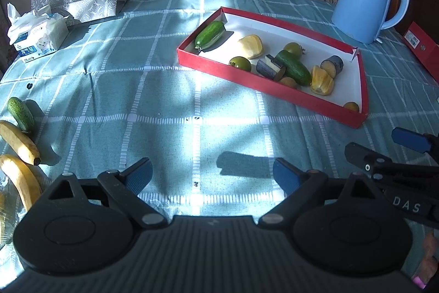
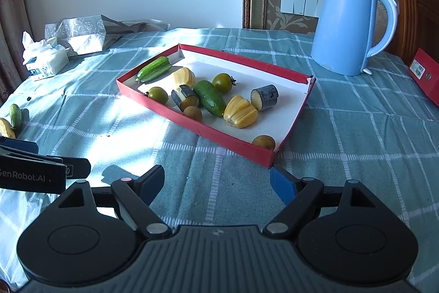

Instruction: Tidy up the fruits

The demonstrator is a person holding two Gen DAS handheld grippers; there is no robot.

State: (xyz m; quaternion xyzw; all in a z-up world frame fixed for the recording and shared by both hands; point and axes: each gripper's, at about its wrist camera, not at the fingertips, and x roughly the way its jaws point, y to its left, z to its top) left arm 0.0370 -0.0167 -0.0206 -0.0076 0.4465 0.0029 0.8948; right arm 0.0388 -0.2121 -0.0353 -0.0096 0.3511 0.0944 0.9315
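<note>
Frame edge cuts off bananas (image 1: 19, 142) beside cucumber (image 1: 20, 113).

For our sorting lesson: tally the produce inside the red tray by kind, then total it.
Green cucumbers: 2
Green tomatoes: 2
Yellow ridged fruits: 2
Dark-skinned cut chunks: 2
Small brown round fruits: 2
Total: 10

— Where are my cameras?

— Both sit low over the bench (image 1: 170, 89), facing 12 o'clock. My left view has the red tray (image 1: 274, 85) at 1 o'clock; my right sits nearer it. Both share tray and kettle (image 2: 345, 29).
</note>
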